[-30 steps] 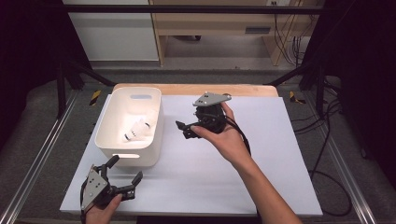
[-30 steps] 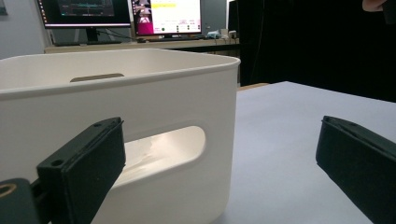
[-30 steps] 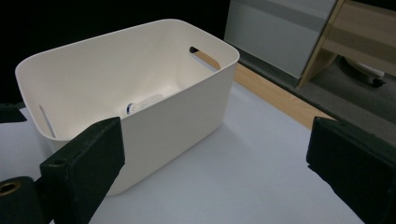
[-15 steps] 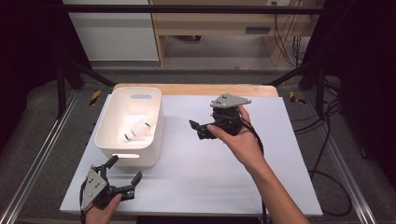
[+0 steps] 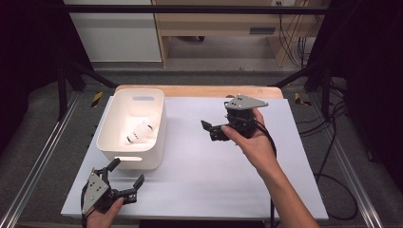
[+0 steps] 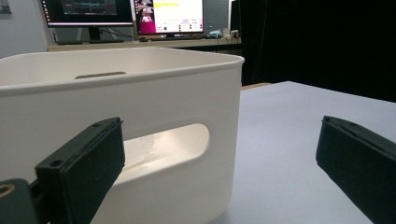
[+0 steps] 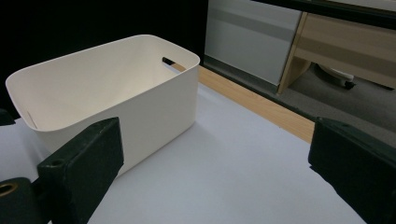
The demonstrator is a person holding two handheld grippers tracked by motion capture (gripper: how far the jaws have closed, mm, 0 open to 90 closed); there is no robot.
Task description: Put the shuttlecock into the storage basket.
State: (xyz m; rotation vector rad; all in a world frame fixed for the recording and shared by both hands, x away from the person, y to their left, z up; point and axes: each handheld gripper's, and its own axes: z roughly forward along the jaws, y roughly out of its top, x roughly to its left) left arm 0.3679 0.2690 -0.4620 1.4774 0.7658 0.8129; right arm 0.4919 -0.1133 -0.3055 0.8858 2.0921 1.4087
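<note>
A white plastic bin with handle slots stands on the left of the white table. Inside it lie small white objects with dark marks. My left gripper rests near the front left corner, just in front of the bin, open and empty. In the left gripper view the left gripper faces the bin's near wall at close range. My right gripper is held above the table's middle, right of the bin, open and empty. In the right gripper view the right gripper looks toward the bin.
The white table sheet has free room in the middle and at the right. A wooden strip runs along its far edge. Cables hang off to the right. Monitors stand beyond the bin.
The right gripper has moved to the right, away from the bin, and stays open. The left gripper has not moved.
</note>
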